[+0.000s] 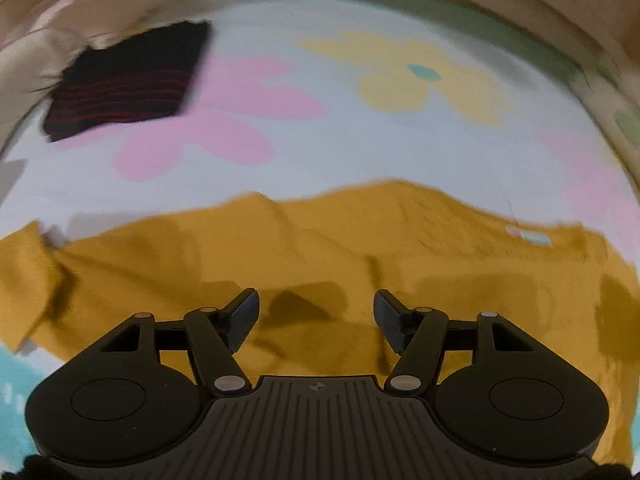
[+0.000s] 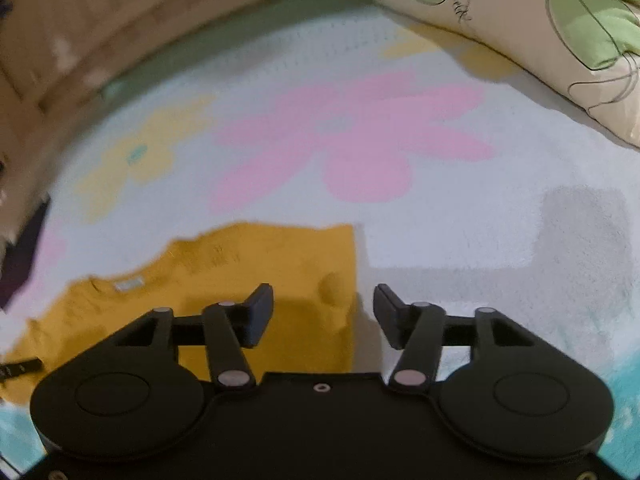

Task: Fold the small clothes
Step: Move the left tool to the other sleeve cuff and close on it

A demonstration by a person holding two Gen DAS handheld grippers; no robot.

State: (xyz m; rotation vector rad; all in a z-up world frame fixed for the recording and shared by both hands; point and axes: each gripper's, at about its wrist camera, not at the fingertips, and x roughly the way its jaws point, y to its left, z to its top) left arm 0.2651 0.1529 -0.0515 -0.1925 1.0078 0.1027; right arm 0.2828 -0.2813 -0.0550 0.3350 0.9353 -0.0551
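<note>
— Where's your garment?
— Your mustard-yellow knit top (image 1: 304, 264) lies rumpled on the flower-print white blanket (image 1: 360, 152); its small pale neck label (image 2: 129, 284) is too blurred to read.
— And your jaws?
— Left gripper (image 1: 316, 314) and right gripper (image 2: 323, 312) hang released, grasping nothing. A dark red-striped folded cloth (image 1: 128, 80) sits well apart.

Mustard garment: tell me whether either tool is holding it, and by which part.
Nothing is held. The left tool and right tool are both open above the mustard garment, which lies on the flowered blanket.
</note>
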